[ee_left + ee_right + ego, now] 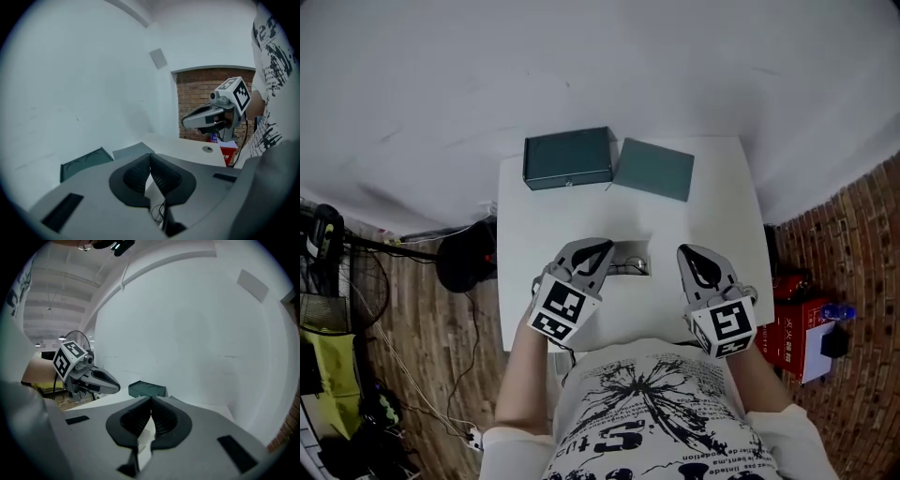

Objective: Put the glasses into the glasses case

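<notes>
The glasses (630,266) are thin-framed and lie on the white table (722,187) between my two grippers. The dark green glasses case (567,157) stands open at the table's far edge, with its flat lid (653,169) lying beside it on the right. My left gripper (598,249) is shut, its tip just left of the glasses. A thin bit of the glasses' wire (158,213) shows below its jaws. My right gripper (695,257) is shut and holds nothing, a short way right of the glasses. The case (86,161) and lid (133,151) also show ahead in the left gripper view.
The table is small, with wooden floor (422,309) on its left and a brick-patterned surface (853,244) on its right. A red box (797,328) sits by the table's right edge. Black cables and a stand (356,248) lie at the left. A white wall (581,56) rises behind.
</notes>
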Demonstrator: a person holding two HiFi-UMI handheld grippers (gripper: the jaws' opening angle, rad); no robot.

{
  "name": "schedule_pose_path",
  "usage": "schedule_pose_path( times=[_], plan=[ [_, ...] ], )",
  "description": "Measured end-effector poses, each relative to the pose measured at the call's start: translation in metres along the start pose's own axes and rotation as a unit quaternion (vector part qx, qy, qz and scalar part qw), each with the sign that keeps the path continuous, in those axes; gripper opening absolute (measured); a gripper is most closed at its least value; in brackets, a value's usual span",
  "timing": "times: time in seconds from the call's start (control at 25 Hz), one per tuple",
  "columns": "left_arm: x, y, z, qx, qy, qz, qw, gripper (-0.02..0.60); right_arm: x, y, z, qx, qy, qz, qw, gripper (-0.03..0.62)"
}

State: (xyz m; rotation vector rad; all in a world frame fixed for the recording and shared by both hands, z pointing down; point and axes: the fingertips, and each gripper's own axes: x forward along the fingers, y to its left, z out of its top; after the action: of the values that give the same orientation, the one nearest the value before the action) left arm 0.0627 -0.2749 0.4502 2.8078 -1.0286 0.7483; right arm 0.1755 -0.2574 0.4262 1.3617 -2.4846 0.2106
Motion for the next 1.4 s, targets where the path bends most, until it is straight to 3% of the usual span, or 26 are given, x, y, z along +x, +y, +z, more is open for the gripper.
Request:
schedule_pose_path(
  times=[0.24, 0.6, 0.88, 1.4],
  plan=[
    [-0.041, 0.021, 0.036, -0.034, -0.087, 0.095, 0.9911, 0.015, -0.006, 0.004, 0.019, -0.013, -0.029, 0.015, 0.999, 0.015],
    [-0.089, 0.031, 0.043, -0.075, -0.132, 0.163, 0.9749, 0.015, -0.016, -0.003, 0.046, -0.020, -0.068, -0.009, 0.997, 0.015],
    [-0.093, 0.036, 0.040, -0.069, -0.122, 0.180, 0.9737, 0.015, -0.018, 0.004, 0.046, -0.046, -0.071, 0.012, 0.996, 0.014],
    [-0.081, 0.016, 0.046, -0.053, -0.108, 0.157, 0.9802, 0.015, -0.022, 0.012, 0.044, -0.066, -0.076, 0.037, 0.994, 0.012]
  ],
)
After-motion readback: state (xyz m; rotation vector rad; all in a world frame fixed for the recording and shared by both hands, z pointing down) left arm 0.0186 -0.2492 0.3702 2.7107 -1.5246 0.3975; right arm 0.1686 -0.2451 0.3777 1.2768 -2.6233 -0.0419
